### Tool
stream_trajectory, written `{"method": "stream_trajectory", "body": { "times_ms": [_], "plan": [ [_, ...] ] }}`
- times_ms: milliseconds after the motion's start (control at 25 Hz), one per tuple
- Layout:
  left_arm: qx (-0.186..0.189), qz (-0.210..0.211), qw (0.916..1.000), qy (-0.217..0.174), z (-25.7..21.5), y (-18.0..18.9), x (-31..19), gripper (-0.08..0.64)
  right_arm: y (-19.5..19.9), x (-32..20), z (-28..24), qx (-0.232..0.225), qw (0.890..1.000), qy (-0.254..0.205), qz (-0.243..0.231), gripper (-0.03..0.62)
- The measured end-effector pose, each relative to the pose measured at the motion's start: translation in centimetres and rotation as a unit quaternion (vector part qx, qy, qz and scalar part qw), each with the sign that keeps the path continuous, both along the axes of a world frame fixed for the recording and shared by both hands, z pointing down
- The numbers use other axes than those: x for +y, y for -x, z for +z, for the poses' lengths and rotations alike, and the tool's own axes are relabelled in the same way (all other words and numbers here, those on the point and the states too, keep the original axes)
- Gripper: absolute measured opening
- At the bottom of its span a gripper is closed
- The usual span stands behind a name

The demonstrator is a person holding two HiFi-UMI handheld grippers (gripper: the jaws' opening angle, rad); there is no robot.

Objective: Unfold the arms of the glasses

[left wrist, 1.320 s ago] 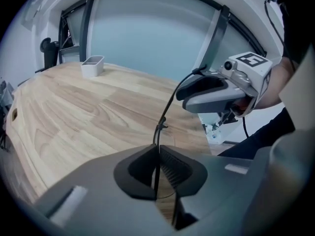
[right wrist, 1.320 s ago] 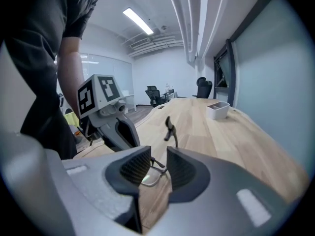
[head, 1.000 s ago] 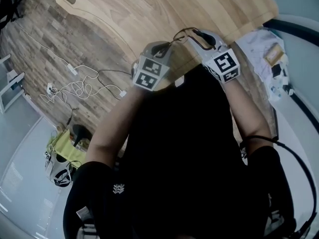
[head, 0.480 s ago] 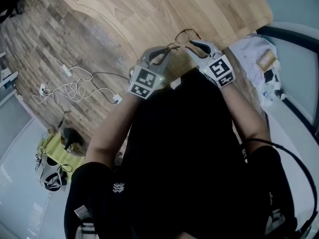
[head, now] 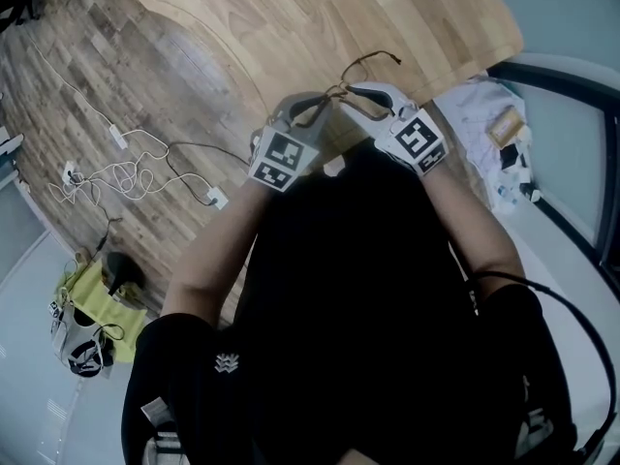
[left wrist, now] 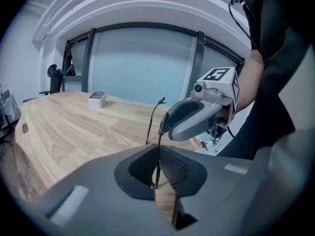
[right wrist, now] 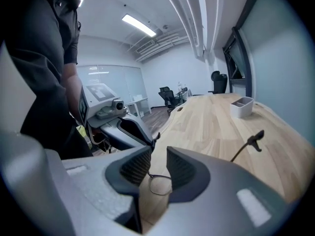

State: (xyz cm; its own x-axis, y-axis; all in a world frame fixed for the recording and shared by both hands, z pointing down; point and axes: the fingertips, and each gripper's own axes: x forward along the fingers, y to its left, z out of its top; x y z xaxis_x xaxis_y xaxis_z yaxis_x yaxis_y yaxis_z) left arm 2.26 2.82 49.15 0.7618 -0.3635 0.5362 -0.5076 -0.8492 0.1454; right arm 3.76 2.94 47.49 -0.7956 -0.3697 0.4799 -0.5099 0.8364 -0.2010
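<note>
Thin dark wire forms the glasses (right wrist: 157, 177), which hang between the two claws, above the light wooden table (head: 320, 17).

Left gripper (left wrist: 158, 168): clenched. Its jaws stand almost together on a near-upright stretch of the wire frame, which rises from between the pads and meets the tip of the right gripper (left wrist: 163, 127) just above and ahead of them.

Right gripper (right wrist: 157, 168): grasping. Its jaws stand a narrow gap apart with one round lens rim across that gap, the wire against the ribbed pads. The tip of the left gripper (right wrist: 147, 140) lies just beyond the left pad.

Glasses arm (right wrist: 255, 139): swung out from the frame. It runs past the right jaw of the right gripper, up and away from it, and ends in a dark tip over the table.

From the head view, the left gripper (head: 327, 98) and the right gripper (head: 351, 93) point toward each other, tips nearly touching, and the swung-out arm reaches beyond them over the table.

Far ahead of both claws, a small white tray (left wrist: 97, 99) stands on the table. Beyond the left gripper, white cables (head: 126, 168) lie on the plank floor.
</note>
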Motion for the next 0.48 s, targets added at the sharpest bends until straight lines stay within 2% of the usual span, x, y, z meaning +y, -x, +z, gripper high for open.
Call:
{"method": "stream_trajectory", "body": {
  "times_ms": [280, 480],
  "plan": [
    [0.011, -0.004, 0.9999, -0.003, -0.2, 0.9, 0.4, 0.021, 2.3, 1.3, -1.5, -0.019, 0.999, 0.002, -0.041, 0.089],
    [0.032, 0.003, 0.9995, 0.005, -1.0, 1.6, 1.4, 0.072, 3.3, 1.6, -2.3, -0.023, 0.998, -0.004, -0.051, 0.089]
  ]
}}
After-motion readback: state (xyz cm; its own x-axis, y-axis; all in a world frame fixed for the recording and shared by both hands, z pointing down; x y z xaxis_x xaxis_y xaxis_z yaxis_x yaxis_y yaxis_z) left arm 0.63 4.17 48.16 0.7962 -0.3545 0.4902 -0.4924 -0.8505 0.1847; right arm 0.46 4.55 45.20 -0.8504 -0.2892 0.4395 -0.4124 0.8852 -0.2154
